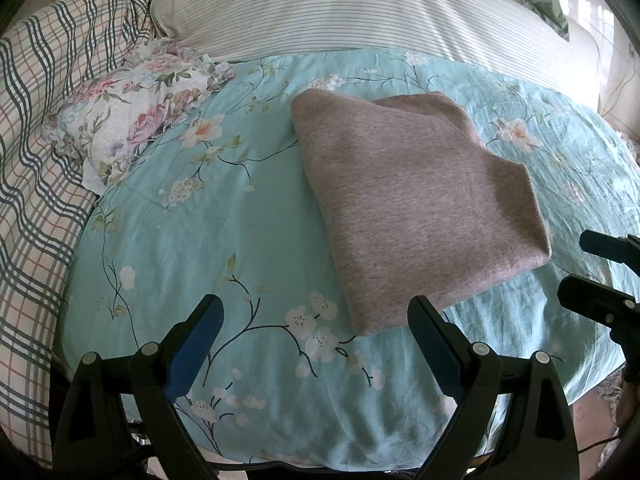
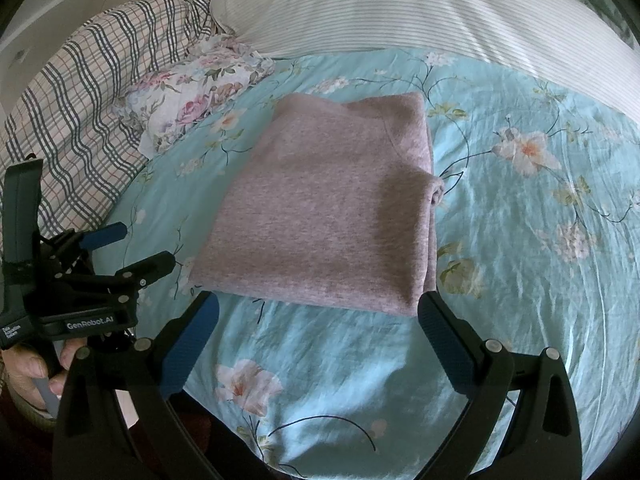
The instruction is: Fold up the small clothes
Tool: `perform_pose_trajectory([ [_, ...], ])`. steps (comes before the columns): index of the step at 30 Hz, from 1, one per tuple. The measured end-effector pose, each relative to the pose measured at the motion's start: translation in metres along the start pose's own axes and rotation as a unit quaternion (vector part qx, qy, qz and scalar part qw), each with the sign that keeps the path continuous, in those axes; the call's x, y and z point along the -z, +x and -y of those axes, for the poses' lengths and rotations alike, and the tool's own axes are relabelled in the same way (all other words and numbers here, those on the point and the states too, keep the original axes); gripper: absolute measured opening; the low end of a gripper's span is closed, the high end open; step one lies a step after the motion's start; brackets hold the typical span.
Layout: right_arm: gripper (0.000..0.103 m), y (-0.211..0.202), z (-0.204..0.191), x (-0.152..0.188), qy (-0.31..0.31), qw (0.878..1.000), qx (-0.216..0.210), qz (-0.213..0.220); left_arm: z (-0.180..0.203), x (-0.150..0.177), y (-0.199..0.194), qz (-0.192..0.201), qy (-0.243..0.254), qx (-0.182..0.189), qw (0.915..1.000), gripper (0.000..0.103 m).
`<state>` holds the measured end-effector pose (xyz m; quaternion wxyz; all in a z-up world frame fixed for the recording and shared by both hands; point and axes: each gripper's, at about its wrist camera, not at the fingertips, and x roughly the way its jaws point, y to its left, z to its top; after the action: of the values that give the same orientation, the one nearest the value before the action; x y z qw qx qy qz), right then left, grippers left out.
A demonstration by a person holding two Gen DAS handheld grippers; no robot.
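A mauve-grey garment (image 1: 408, 196) lies folded into a thick rectangle on the turquoise floral bed sheet (image 1: 224, 248); it also shows in the right wrist view (image 2: 332, 208). My left gripper (image 1: 316, 316) is open and empty, hovering just short of the garment's near left corner. It also shows at the left of the right wrist view (image 2: 144, 250). My right gripper (image 2: 318, 312) is open and empty, its jaws spread along the garment's near edge without touching it. Its fingers (image 1: 596, 268) show at the right edge of the left wrist view.
A rose-print pillow (image 1: 132, 108) lies at the back left. A plaid quilt (image 1: 36, 140) is bunched along the left side. A white striped duvet (image 1: 360, 8) lies across the back. The bed's near edge (image 1: 280, 456) is just under the grippers.
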<state>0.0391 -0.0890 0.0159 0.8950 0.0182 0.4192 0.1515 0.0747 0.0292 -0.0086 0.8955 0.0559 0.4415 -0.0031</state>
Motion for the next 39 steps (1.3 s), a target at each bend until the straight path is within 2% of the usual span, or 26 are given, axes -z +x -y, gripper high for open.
perform_pose_trajectory([
  [39,0.1,-0.0001,0.0043,-0.0062,-0.003,1.0,-0.007,0.0,0.0033,-0.008,0.0029,0.001,0.007,0.006,1.0,0.094],
])
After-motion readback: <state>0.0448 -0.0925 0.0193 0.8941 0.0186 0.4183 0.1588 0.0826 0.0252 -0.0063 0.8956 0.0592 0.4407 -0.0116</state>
